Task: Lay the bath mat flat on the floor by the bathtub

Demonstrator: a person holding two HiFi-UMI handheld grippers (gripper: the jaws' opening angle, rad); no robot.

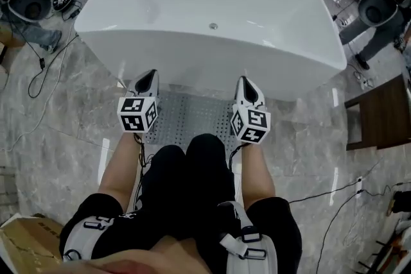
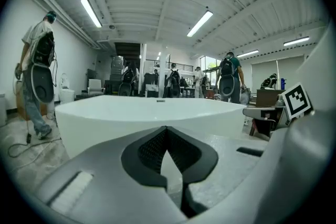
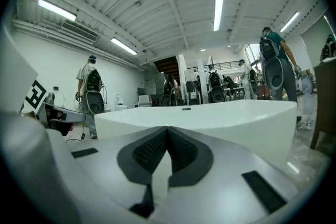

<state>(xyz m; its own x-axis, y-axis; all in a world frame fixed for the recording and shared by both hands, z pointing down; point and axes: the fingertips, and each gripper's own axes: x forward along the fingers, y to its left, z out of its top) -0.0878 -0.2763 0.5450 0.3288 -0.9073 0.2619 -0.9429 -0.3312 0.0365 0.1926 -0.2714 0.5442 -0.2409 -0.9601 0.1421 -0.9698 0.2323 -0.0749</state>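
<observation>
Head view, tools first: the left tool and right tool both have their jaws together with nothing between the pads. Each gripper view confirms it, showing only the tub wall past the tips. I hold them side by side, noses toward the bathtub, over the two sides of the bath mat. The mat lies on the floor just beside the tub base and looks flat, no fold visible; its near edge is hidden by the person's legs. Judgement: laying essentially done; left to do is check that hidden edge and back off. Room: tub wall close ahead, cable well left, dark wooden unit well right; best retreat is up and back.
</observation>
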